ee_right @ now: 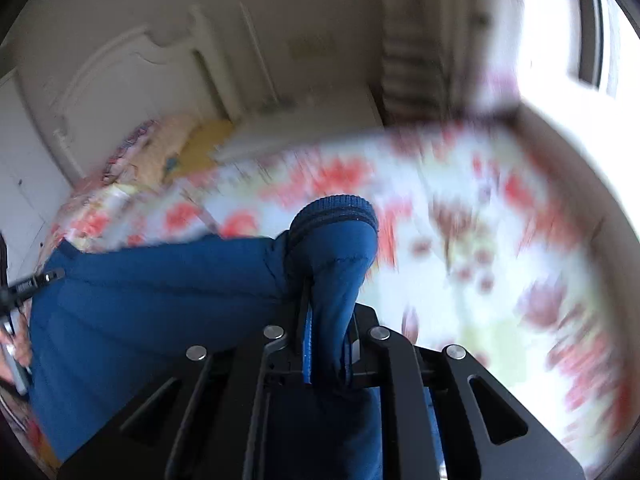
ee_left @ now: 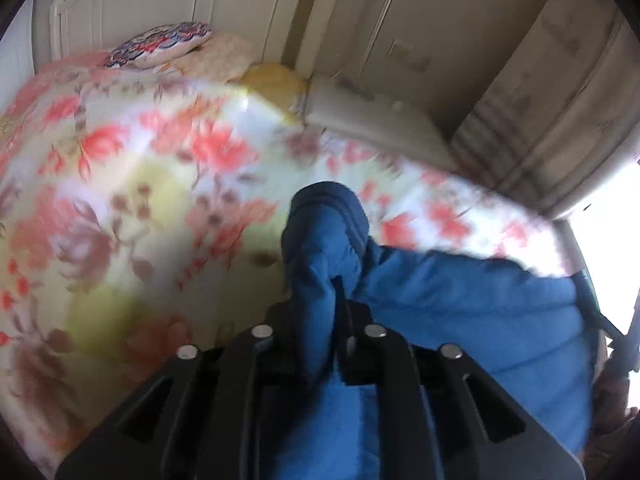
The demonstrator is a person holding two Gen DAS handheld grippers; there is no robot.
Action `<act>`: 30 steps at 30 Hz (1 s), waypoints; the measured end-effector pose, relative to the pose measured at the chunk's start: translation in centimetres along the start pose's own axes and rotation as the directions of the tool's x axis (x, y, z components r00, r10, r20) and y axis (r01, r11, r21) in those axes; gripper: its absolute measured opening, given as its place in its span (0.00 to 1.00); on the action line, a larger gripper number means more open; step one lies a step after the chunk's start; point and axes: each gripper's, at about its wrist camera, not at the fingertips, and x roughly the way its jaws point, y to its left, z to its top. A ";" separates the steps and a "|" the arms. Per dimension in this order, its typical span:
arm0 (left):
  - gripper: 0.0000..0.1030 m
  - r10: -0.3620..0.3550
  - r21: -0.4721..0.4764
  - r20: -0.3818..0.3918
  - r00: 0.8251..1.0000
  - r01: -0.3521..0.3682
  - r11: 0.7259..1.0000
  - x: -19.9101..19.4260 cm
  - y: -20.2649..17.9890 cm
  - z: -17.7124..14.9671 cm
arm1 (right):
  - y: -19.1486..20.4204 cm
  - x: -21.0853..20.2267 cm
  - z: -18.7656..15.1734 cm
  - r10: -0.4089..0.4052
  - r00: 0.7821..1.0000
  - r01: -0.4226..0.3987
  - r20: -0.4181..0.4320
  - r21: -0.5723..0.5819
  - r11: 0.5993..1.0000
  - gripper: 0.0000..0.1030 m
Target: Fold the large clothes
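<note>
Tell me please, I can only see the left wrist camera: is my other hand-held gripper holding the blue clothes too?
Observer: Yes. The right hand-held gripper is shut on the blue garment.
Operator: Which bit did it grab?
Observer: A sleeve end. Its ribbed cuff pokes up past the fingers.
Operator: Where does the rest go?
Observer: In that view it stretches left from the grip, over the floral bedspread.

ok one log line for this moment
left claw shut on blue garment | right claw shut on blue garment | garment over floral bedspread
</note>
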 end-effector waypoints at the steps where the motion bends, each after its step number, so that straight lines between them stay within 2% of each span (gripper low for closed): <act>1: 0.28 0.002 -0.014 -0.015 1.000 -0.002 1.000 1.3 0.5 -0.9 | -1.0 0.8 -0.6 0.030 0.999 -0.029 -0.015 0.047 0.998 0.15; 2: 0.35 -0.007 -0.035 -0.023 1.000 0.007 0.999 1.7 1.1 -1.2 | -1.8 0.9 -0.8 0.058 0.998 -0.057 -0.014 0.082 0.995 0.16; 4: 0.42 -0.023 -0.071 -0.010 1.000 0.022 0.997 1.3 2.0 -1.1 | -2.6 0.3 -0.7 0.058 0.998 -0.055 -0.024 0.120 0.991 0.19; 5: 0.57 0.005 -0.077 0.013 1.000 -0.004 0.997 0.6 2.0 -0.8 | -2.6 -0.1 -0.7 0.049 0.998 -0.044 -0.037 0.126 0.991 0.20; 6: 0.67 0.049 -0.068 0.057 0.997 -0.045 0.997 -0.5 1.8 -0.7 | -2.5 -0.7 -0.5 0.043 0.998 -0.037 -0.049 0.128 0.991 0.20; 7: 0.69 0.073 -0.049 0.105 0.992 -0.068 0.996 -1.6 1.3 -0.6 | -2.2 -1.4 -0.3 0.037 0.998 -0.032 -0.041 0.118 0.992 0.20; 9: 0.82 0.094 0.027 0.209 0.973 -0.102 0.994 -4.2 -0.7 -0.4 | -1.1 -2.8 -0.2 0.013 1.000 -0.013 -0.005 0.071 0.997 0.20; 12: 0.90 0.092 0.155 0.272 0.958 -0.138 0.978 -5.8 -5.1 -0.1 | 2.5 -3.7 0.7 -0.042 0.999 0.043 0.023 -0.028 0.999 0.22; 13: 0.91 0.093 0.189 0.268 0.959 -0.147 0.971 -5.7 -6.3 0.0 | 4.4 -3.6 1.1 -0.087 0.995 0.090 0.040 -0.075 0.993 0.30; 14: 0.91 0.093 0.229 0.260 0.961 -0.155 0.961 -5.3 -7.9 0.1 | 5.7 -3.6 1.5 -0.122 0.991 0.129 0.061 -0.112 0.985 0.43; 15: 0.91 0.089 0.284 0.253 0.963 -0.162 0.945 -4.7 -9.8 -0.1 | 6.6 -3.4 1.7 -0.149 0.986 0.159 0.077 -0.144 0.977 0.67; 17: 0.91 0.105 0.355 0.243 0.964 -0.189 0.915 -3.2 -12.4 -0.5 | 8.1 -3.1 2.0 -0.195 0.974 0.216 0.113 -0.209 0.954 0.89; 19: 0.91 0.135 0.401 0.238 0.962 -0.224 0.889 -2.1 -13.6 -1.2 | 8.0 -3.4 2.0 -0.333 0.928 0.362 0.169 -0.185 0.914 0.89; 20: 0.91 0.141 0.417 0.240 0.960 -0.233 0.878 -1.8 -13.8 -1.6 | 7.7 -3.9 1.9 -0.354 0.914 0.386 0.197 -0.157 0.909 0.89; 21: 0.91 0.147 0.427 0.248 0.958 -0.244 0.871 -1.7 -13.8 -1.8 | 7.6 -4.7 1.9 -0.339 0.914 0.374 0.223 -0.140 0.917 0.89; 23: 0.91 0.138 0.423 0.245 0.960 -0.235 0.875 -1.7 -13.5 -1.6 | 8.3 -6.0 1.9 -0.207 0.942 0.253 0.264 -0.157 0.955 0.89; 25: 0.93 0.137 0.400 0.223 0.965 -0.219 0.890 -1.3 -13.2 -0.8 | 10.1 -5.1 2.2 -0.074 0.977 0.120 0.201 -0.228 0.966 0.89; 26: 0.95 0.148 0.376 0.210 0.967 -0.219 0.900 -0.9 -13.1 -0.3 | 11.2 -4.1 2.2 -0.043 0.986 0.084 0.158 -0.260 0.962 0.89; 28: 0.96 0.155 0.349 0.169 0.973 -0.207 0.914 0.0 -12.9 0.2 | 12.9 -2.2 2.0 -0.027 0.994 0.060 0.110 -0.306 0.950 0.89; 29: 0.96 0.157 0.353 0.158 0.975 -0.205 0.913 0.5 -12.8 0.1 | 13.4 -1.1 1.8 -0.026 0.997 0.049 0.075 -0.323 0.945 0.89; 30: 0.97 0.173 0.372 0.156 0.972 -0.221 0.902 1.2 -12.8 -0.1 | 13.7 0.8 1.3 -0.056 0.998 0.055 0.006 -0.340 0.939 0.90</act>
